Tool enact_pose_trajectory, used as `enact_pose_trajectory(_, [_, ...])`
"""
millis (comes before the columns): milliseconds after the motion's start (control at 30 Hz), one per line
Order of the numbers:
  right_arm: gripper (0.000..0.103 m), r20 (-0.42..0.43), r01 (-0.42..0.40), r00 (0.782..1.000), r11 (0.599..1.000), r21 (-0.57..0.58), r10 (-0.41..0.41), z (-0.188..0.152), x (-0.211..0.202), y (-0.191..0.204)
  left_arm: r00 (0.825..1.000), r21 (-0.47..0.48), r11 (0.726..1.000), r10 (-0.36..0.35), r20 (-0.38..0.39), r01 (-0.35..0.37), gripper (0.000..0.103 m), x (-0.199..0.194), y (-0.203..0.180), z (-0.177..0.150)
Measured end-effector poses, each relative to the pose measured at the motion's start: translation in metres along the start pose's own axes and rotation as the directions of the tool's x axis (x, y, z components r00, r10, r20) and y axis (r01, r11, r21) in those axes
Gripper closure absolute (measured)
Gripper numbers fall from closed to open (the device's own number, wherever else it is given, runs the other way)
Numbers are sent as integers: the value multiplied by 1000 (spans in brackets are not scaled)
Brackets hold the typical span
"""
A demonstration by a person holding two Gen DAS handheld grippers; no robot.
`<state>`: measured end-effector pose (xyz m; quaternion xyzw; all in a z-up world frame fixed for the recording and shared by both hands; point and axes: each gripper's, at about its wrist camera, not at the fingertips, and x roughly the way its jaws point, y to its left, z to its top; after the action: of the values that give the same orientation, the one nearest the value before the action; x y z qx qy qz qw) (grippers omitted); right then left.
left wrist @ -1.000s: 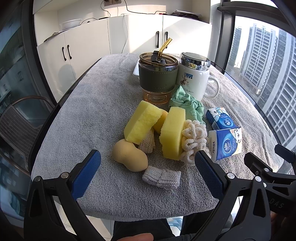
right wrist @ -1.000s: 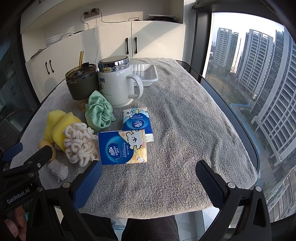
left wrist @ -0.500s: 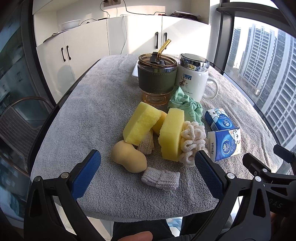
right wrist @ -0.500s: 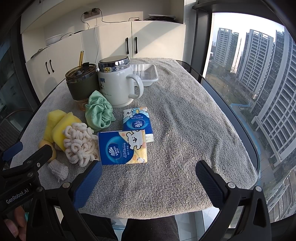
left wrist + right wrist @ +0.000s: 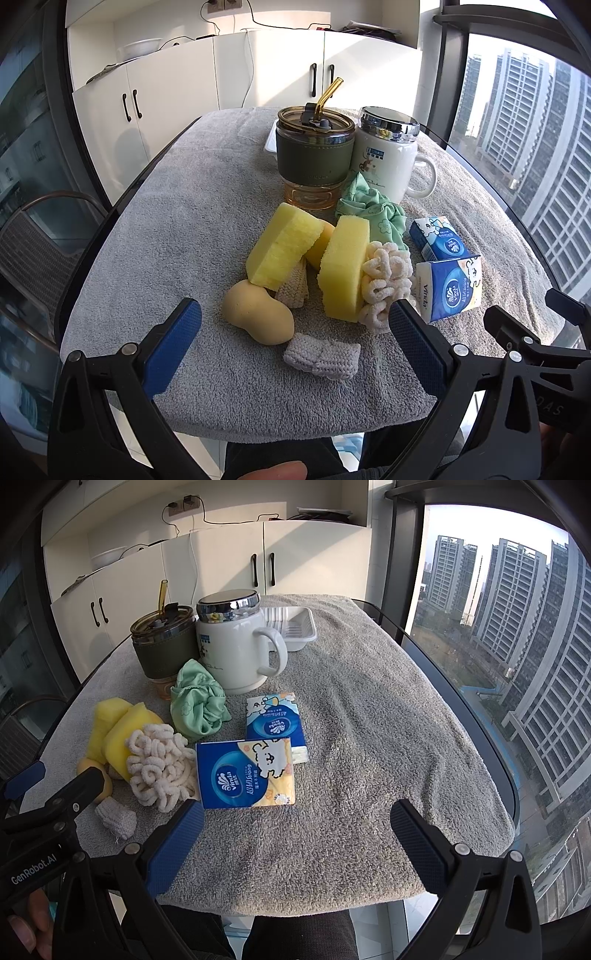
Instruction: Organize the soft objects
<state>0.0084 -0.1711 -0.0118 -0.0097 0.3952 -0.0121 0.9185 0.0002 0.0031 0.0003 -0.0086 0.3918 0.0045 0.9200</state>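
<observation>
Left wrist view: left gripper (image 5: pixel 293 334) wide open, empty. Knitted pad (image 5: pixel 322 355) dead ahead between fingers, long axis crosswise; tan sponge (image 5: pixel 258 316) just beyond, left.

Right wrist view: right gripper (image 5: pixel 295 829) wide open, empty. Tissue pack (image 5: pixel 245 772) ahead-left; soft pile further left, nearer left gripper.

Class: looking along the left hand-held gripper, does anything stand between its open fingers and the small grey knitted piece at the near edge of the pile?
Nothing visible does. The grey knitted piece lies nearest the left hand-held gripper, with only bare towel before it.
</observation>
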Motion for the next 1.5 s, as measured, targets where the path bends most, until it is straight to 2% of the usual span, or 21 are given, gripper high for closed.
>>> enact_pose_trajectory(333, [0, 10, -26, 1000, 999, -21, 26, 0, 4, 2, 996, -17, 997, -78, -45, 78, 0, 16, 16, -12])
enact_pose_trajectory(600, [0, 52, -149, 987, 986, -73, 153, 7, 8, 4, 981, 32, 983, -176, -82, 179, 1, 30, 26, -26])
enact_pose_trajectory(700, [0, 6, -178, 984, 981, -75, 179, 10, 25, 4, 975, 10, 982, -187, -121, 190, 0, 45, 35, -30])
enact_pose_trajectory(767, [1, -27, -199, 980, 978, -53, 198, 11, 35, 2, 962, -33, 970, -242, -126, 240, 1, 48, 40, -32])
enact_pose_trajectory(867, [1, -38, -221, 975, 975, -34, 220, 12, 43, 3, 957, -20, 964, -265, -117, 264, 1, 47, 38, -32])
enact_pose_trajectory(1100, [5, -81, -235, 969, 971, -31, 232, 12, 67, 10, 959, 6, 963, -268, -94, 270, 2, 45, 34, -36])
enact_pose_trajectory(1200, [10, -87, -245, 966, 969, -34, 241, 13, 75, 12, 958, 12, 960, -276, -80, 278, 8, 42, 34, -39])
enact_pose_trajectory(1267, [20, -95, -255, 964, 966, -40, 250, 13, 79, 14, 958, 39, 959, -278, -71, 281, 16, 38, 32, -40])
enact_pose_trajectory(1333, [25, -84, -258, 964, 965, -40, 254, 13, 80, 14, 959, 68, 958, -276, -61, 280, 21, 35, 27, -42])
enact_pose_trajectory(1500, [28, -64, -304, 951, 952, -34, 301, 13, 78, 7, 954, 102, 949, -293, -64, 298, 32, 32, 16, -44])
